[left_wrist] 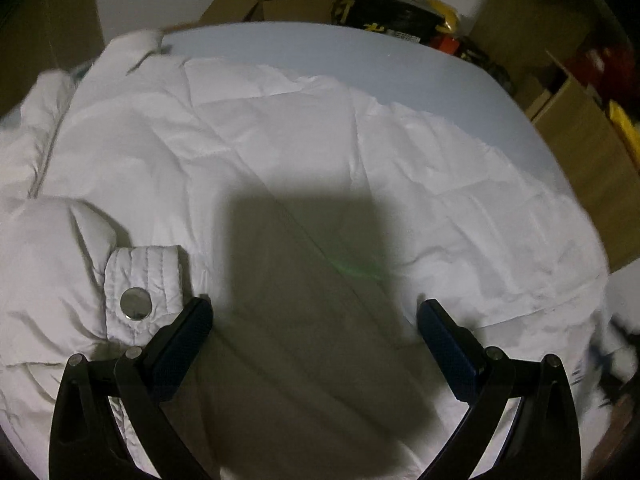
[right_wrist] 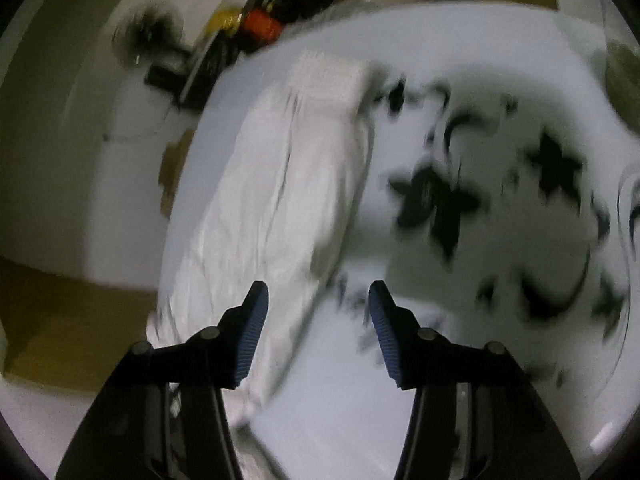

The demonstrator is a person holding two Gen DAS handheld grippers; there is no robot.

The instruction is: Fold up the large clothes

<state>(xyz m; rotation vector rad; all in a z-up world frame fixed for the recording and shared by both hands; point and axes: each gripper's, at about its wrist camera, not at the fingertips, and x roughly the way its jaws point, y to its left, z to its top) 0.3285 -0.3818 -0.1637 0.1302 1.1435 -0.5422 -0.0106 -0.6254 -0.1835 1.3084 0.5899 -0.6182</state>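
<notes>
Left wrist view: my left gripper (left_wrist: 314, 308) hangs with jaws spread wide over the white jacket (left_wrist: 280, 140) lying on the pale table (left_wrist: 360, 52). My right gripper (right_wrist: 318, 296) gapes, empty, beside the jacket's edge.

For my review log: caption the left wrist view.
Open left gripper above a white padded jacket spread on a pale blue table.
</notes>
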